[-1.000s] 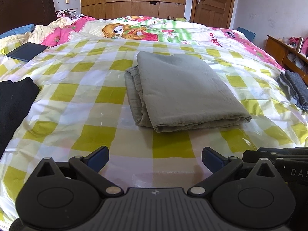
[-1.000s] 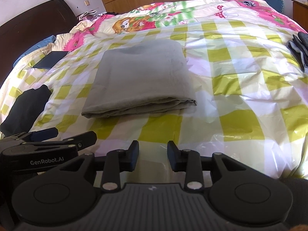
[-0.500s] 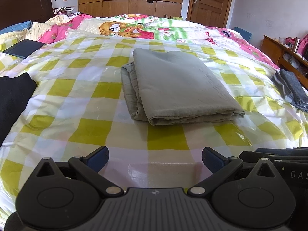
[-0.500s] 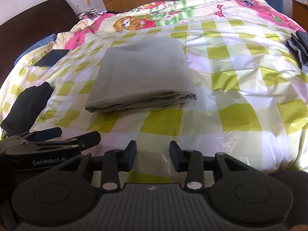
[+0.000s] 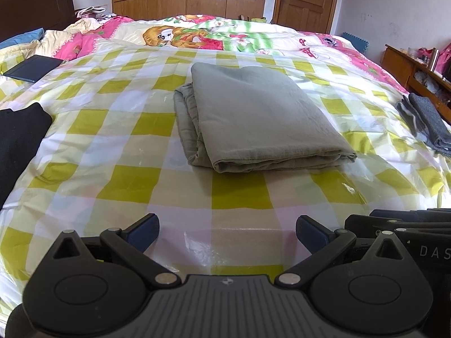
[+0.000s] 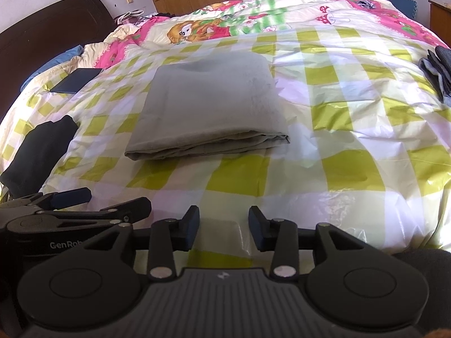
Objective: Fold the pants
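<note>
Grey-green pants (image 5: pixel 259 118) lie folded into a flat rectangle in the middle of the checked bed cover (image 5: pixel 118 169), seen too in the right wrist view (image 6: pixel 211 107). My left gripper (image 5: pixel 225 235) hangs wide open near the bed's front edge, short of the pants, with nothing between its fingers. Beside it my right gripper (image 6: pixel 224 228) stands open with a narrower gap, also empty and clear of the pants. Each gripper shows at the edge of the other's view.
A black garment (image 5: pixel 19 140) lies at the left edge of the bed, a dark grey folded garment (image 5: pixel 425 121) at the right edge. A dark flat tablet-like thing (image 5: pixel 33 67) rests far left. A wooden shelf (image 5: pixel 411 64) stands right; wardrobe and door behind.
The right gripper's jaws have widened a little. The left wrist view has shifted slightly, so the pants sit a bit lower in it. The pants have not moved.
</note>
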